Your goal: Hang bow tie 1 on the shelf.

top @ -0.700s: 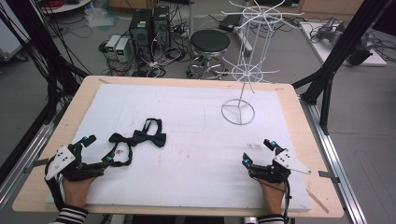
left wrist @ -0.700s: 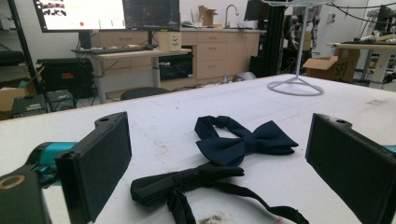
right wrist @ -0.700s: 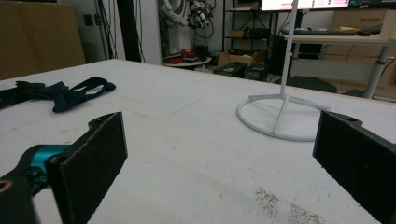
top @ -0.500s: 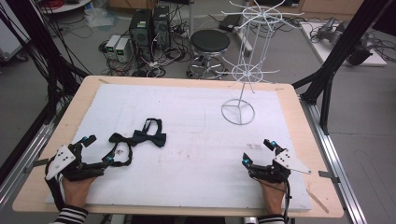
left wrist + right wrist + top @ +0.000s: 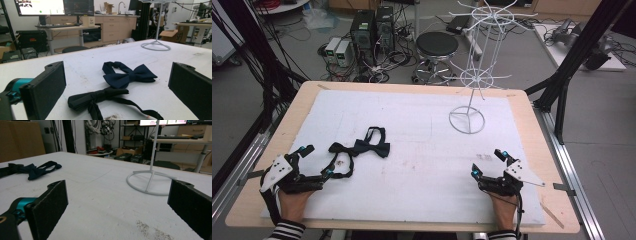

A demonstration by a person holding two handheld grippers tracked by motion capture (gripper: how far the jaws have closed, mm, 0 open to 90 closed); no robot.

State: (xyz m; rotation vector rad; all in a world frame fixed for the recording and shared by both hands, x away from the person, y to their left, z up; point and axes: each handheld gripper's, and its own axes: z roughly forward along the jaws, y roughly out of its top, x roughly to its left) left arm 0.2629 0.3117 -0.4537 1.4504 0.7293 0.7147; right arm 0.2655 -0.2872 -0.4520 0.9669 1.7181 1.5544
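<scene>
Two bow ties are lying on the white mat that is covering the wooden table, toward its near left part. The navy bow tie is sitting flat with its neck strap looping away behind it, and the black bow tie is lying just beside it on the left, nearly touching it, with its thin strap curling toward the near edge. The left gripper is resting low on the mat at the near left corner, a hand gripping it from behind, and its jaws are standing wide apart with nothing between the pads; in the left gripper view the black bow tie is lying just ahead of the gap between the jaws, with the navy bow tie right behind it, and neither is touching a pad. The right gripper is resting at the near right of the mat, well apart from both ties, and its jaws are likewise spread wide and holding nothing, with only bare mat between them. A white wire display stand is standing upright toward the far right of the mat, its round base ring sitting flat and its spokes fanning out above.
</scene>
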